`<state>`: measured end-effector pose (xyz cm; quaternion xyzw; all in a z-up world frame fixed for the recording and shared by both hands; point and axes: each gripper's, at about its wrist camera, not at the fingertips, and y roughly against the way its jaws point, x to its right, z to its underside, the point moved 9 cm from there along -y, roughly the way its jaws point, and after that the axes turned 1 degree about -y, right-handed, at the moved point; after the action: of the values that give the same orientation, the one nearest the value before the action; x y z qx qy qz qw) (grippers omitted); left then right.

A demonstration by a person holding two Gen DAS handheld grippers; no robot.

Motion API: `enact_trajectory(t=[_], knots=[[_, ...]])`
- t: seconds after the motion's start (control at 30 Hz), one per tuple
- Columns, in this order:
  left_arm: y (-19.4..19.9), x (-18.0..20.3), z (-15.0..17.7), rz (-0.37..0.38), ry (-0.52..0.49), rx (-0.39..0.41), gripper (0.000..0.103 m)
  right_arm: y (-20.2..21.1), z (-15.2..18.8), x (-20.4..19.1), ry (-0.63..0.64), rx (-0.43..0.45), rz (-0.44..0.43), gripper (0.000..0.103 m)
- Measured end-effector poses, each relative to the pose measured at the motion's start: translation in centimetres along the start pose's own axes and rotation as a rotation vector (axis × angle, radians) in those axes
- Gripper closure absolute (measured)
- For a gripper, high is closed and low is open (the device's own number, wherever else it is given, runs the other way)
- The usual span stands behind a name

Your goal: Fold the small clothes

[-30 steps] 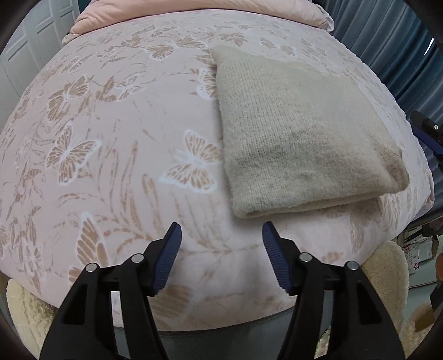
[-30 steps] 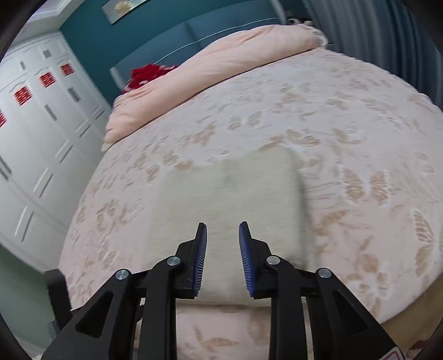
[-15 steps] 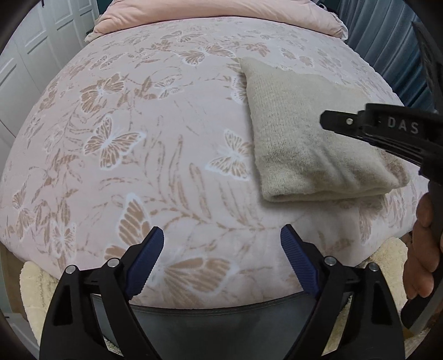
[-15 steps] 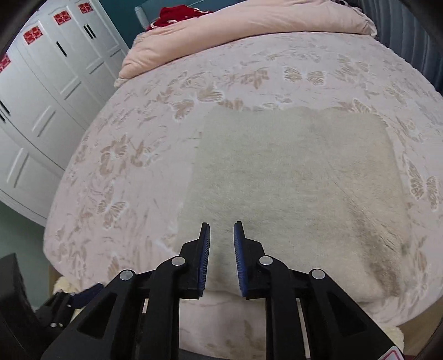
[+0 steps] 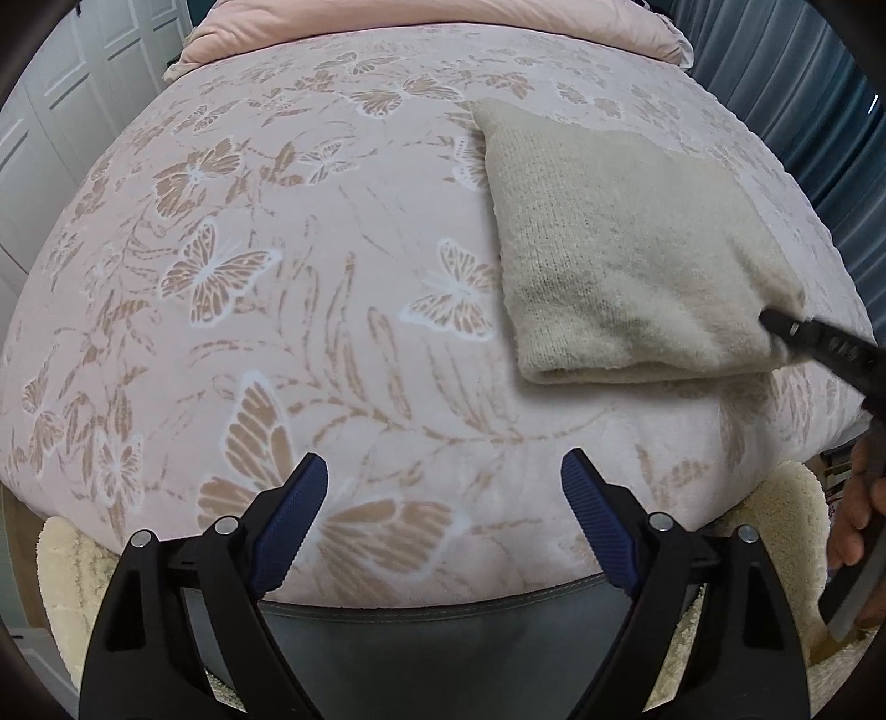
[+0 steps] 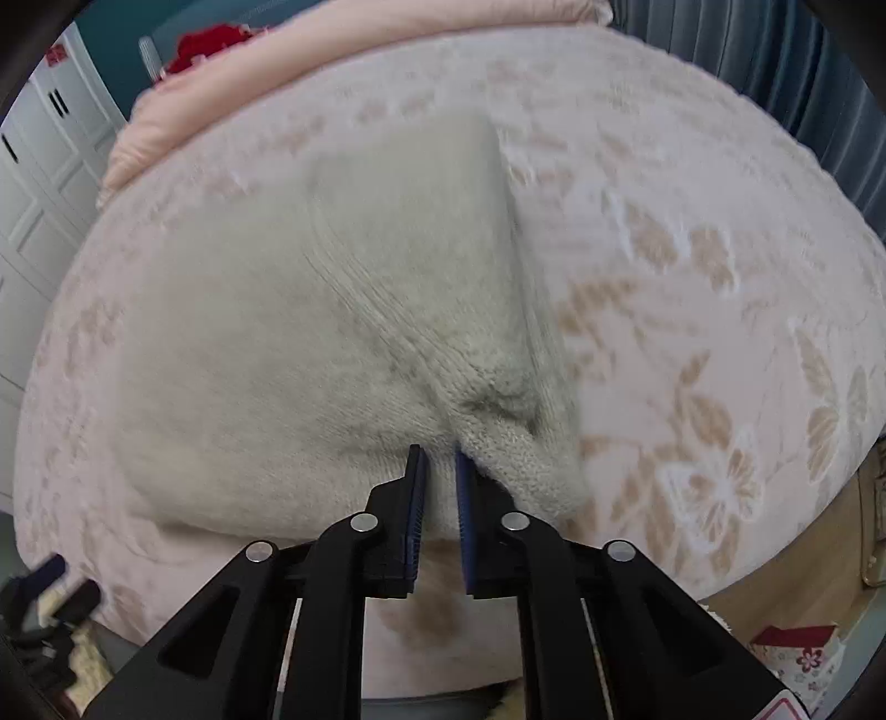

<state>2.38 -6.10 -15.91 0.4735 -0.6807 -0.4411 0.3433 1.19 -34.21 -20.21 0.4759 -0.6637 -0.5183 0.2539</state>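
Folded beige knit garment point(image 6: 310, 343) lies on butterfly-print bed point(image 5: 277, 343). Right gripper point(image 6: 440, 459) nearly shut, pinching garment's near right corner. Left gripper point(image 5: 443, 498) wide open, empty, garment ahead and right of it. Risk: thin pinch catches top layer only; lifting could slip or unravel fold.

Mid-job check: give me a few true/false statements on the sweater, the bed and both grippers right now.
1. The beige sweater lies folded on the butterfly bedspread. True.
2. The left gripper grips the sweater. False: it is open over bare bedspread.
3. The right gripper pinches the sweater's near corner. True.
4. The sweater is red. False: beige.
5. A pink duvet lies at the bed's far end. True.
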Motion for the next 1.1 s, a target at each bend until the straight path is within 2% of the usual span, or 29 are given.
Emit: enact_trajectory(t=[0.1, 0.2, 0.3, 0.37, 0.47, 0.53, 0.57, 0.6, 0.67, 0.73, 0.77, 0.8, 0.9, 1.0, 1.03, 1.1], knots=[[-0.2, 0.7, 0.0, -0.003, -0.02, -0.005, 0.019, 1.9, -0.3, -0.3, -0.026, 0.049, -0.061, 0.097], [-0.2, 1.1, -0.1, -0.004, -0.034, -0.006, 0.018, 4.5, -2.3, -0.3, -0.065, 0.123, -0.116, 0.088], [-0.3, 1.9, -0.7, 0.087, 0.002, -0.013, 0.013, 4.6, -4.0, 0.3, -0.106, 0.12, -0.199, 0.075], [-0.4, 2.7, -1.7, 0.183, 0.056, -0.016, 0.012, 4.0, -4.7, 0.9, -0.131, 0.1, -0.216, 0.075], [-0.5, 3.2, -4.1, 0.266, 0.145, -0.02, 0.012, 5.6, -5.1, 0.7, -0.17, 0.118, -0.325, 0.073], [-0.5, 3.3, -5.9, 0.312, 0.203, -0.014, 0.01, 6.7, -4.9, 0.5, -0.185, 0.103, -0.419, 0.062], [-0.7, 3.3, -6.7, 0.32, 0.223, -0.018, 0.01, 7.1, -4.5, 0.4, -0.166, 0.08, -0.435, 0.059], [-0.9, 3.3, -7.4, 0.318, 0.233, -0.024, 0.01, 7.4, -4.1, 0.7, -0.147, 0.07, -0.414, 0.057], [-1.6, 3.5, -8.6, 0.311, 0.234, -0.032, 0.01, 8.0, -3.8, 2.4, -0.133, 0.114, -0.288, 0.049], [-2.4, 3.9, -9.7, 0.308, 0.226, -0.034, 0.009, 8.2, -4.6, 4.3, -0.115, 0.19, -0.119, 0.026], [-3.0, 4.2, -10.1, 0.313, 0.22, -0.036, 0.008, 7.8, -5.0, 4.8, -0.113, 0.201, -0.096, 0.024], [-3.7, 4.4, -10.5, 0.321, 0.219, -0.04, 0.008, 6.9, -5.4, 4.8, -0.123, 0.183, -0.114, 0.022], [-6.7, 5.2, -10.8, 0.354, 0.251, -0.093, 0.008, 2.9, -6.2, 3.6, -0.172, 0.075, -0.262, 0.018], [-9.5, 5.8, -10.5, 0.378, 0.296, -0.154, 0.005, -2.0, -6.0, 3.2, -0.212, -0.034, -0.259, 0.017], [-10.1, 6.0, -10.5, 0.386, 0.308, -0.157, 0.005, -3.2, -5.8, 2.9, -0.225, -0.056, -0.28, 0.011], [-10.7, 6.2, -10.7, 0.398, 0.321, -0.151, 0.005, -3.7, -6.1, 2.3, -0.242, -0.01, -0.301, 0.005]])
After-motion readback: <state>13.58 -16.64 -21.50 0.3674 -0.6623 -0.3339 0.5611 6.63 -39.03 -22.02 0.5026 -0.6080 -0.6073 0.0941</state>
